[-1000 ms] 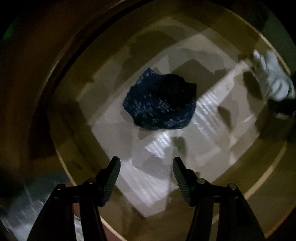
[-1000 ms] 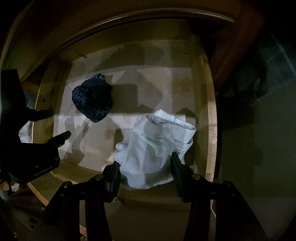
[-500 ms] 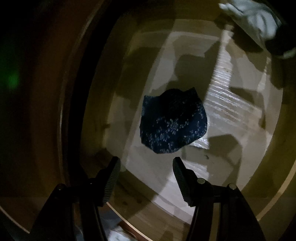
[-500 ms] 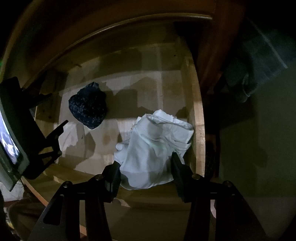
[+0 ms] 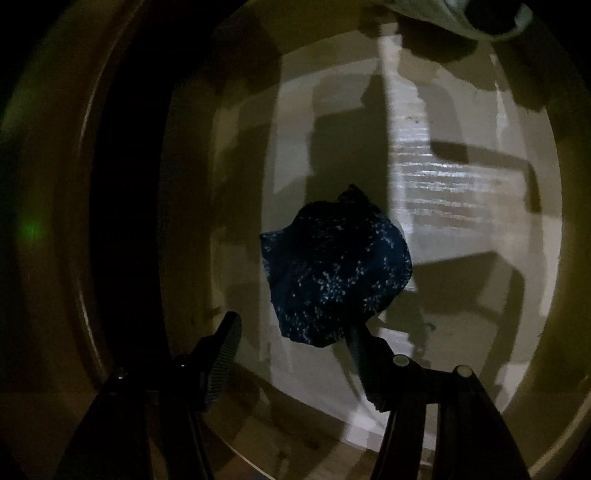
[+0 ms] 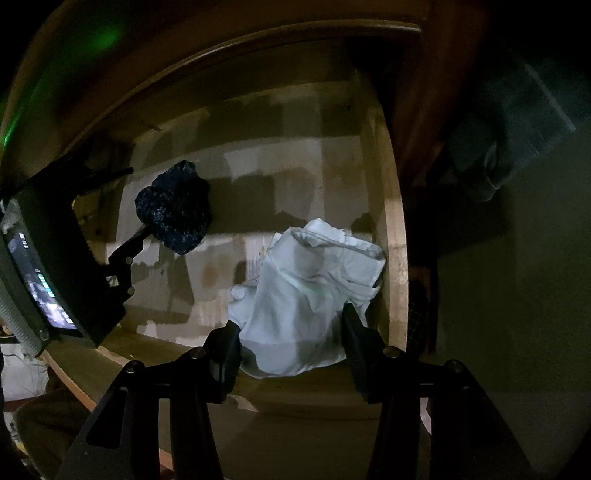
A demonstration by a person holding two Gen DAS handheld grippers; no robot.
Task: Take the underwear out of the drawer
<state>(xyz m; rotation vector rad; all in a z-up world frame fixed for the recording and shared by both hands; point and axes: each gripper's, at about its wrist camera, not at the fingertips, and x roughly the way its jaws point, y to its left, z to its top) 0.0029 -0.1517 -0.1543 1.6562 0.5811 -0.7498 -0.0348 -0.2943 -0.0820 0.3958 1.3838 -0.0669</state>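
Navy underwear (image 5: 334, 280): a dark blue bundle with pale speckles, bunched up on the drawer floor towards the drawer's left side as the right wrist view shows it (image 6: 173, 212).
White underwear (image 6: 310, 295): a pale, crumpled piece lying against the drawer's right wall; in the left wrist view only its edge shows at the top (image 5: 458, 16).
Left gripper (image 5: 293, 338): fingers apart, the navy bundle just ahead; the bundle's lower edge overlaps the tip of one finger (image 5: 356, 345), contact uncertain. Nothing is clamped.
Right gripper (image 6: 291, 334): fingers apart, one on each side of the near end of the white piece, which sits between them; whether the pads (image 6: 225, 354) touch cloth I cannot tell.
Progress: both pieces lie inside the drawer, so nothing is out. By my reading each gripper is lined up on its own piece and the closing, lifting and carrying out are all left to do.
Drawer (image 6: 393, 236): open, light wooden walls, a pale floor with patchy, peeled-looking areas and hard-edged shadows.
Room: very dim, dark wooden furniture framing the drawer; a faint green glow at the left (image 5: 33, 230). Something greyish lies at the right outside the drawer, too dark to name.
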